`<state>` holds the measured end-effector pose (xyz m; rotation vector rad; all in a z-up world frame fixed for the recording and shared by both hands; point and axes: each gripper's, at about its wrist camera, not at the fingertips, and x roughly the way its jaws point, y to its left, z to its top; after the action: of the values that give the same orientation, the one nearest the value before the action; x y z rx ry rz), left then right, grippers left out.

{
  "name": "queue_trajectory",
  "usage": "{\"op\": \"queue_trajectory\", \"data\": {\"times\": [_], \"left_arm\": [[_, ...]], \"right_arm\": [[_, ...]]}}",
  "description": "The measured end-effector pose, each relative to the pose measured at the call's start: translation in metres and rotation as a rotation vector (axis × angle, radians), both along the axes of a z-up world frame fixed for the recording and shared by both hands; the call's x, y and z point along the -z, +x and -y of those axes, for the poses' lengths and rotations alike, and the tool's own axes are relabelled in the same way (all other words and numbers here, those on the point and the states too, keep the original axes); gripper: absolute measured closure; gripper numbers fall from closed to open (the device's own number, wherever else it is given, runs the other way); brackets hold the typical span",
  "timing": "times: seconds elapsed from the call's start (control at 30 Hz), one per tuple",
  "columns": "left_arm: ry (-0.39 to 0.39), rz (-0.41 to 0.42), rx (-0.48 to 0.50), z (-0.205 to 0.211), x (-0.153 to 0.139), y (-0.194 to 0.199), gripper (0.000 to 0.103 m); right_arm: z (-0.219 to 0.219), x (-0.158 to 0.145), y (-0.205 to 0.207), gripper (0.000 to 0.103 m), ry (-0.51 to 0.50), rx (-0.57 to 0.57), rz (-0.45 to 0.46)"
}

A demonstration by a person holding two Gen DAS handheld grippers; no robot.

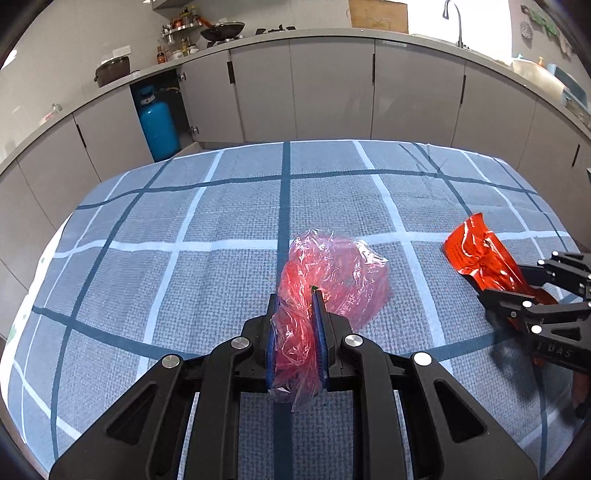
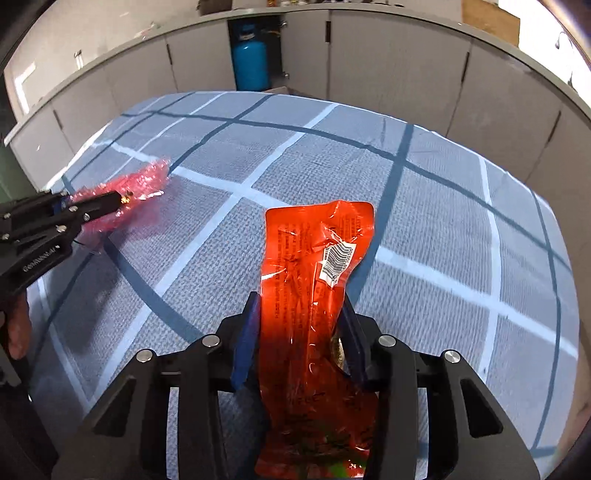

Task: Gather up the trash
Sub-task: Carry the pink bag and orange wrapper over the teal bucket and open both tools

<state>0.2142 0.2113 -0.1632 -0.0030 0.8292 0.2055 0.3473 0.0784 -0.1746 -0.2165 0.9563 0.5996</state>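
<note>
A crumpled pink see-through plastic bag sits on the blue checked tablecloth. My left gripper is shut on its near end, and the bag bunches between the blue pads. In the right wrist view the same bag and left gripper appear at the left. A flat orange wrapper with a barcode label lies lengthwise between the jaws of my right gripper, whose pads press on its edges. From the left wrist view the orange wrapper sticks out past the right gripper.
Grey kitchen cabinets curve around behind the table. A blue gas cylinder stands in an open cabinet bay. A wok and bottles sit on the counter. A hand holds the left gripper's handle.
</note>
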Motion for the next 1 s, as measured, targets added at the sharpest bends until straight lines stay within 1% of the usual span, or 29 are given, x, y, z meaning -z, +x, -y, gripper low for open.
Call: {"op": "queue_trajectory", "data": {"times": [0.2,0.43,0.6,0.77,1.0], "left_arm": [[0.016,-0.002,0.007,0.005,-0.001,-0.001,0.085],[0.04,0.01,0.024,0.021,-0.01,-0.002,0.085],[0.051,0.02,0.056,0.039,-0.017,-0.001,0.085],[0.062,0.036,0.102,0.065,-0.026,0.003,0.085],[0.082,0.06,0.196,0.115,-0.038,0.011,0.085]], "right_arm": [[0.023,-0.002,-0.003,0.061,0.086,0.109,-0.036],[0.039,-0.009,-0.016,0.061,0.094,0.183,-0.003],[0.052,-0.012,-0.026,0.061,0.104,0.226,0.019],[0.075,-0.017,-0.035,0.062,0.129,0.28,0.036],[0.12,-0.029,-0.049,0.062,0.171,0.368,0.059]]}}
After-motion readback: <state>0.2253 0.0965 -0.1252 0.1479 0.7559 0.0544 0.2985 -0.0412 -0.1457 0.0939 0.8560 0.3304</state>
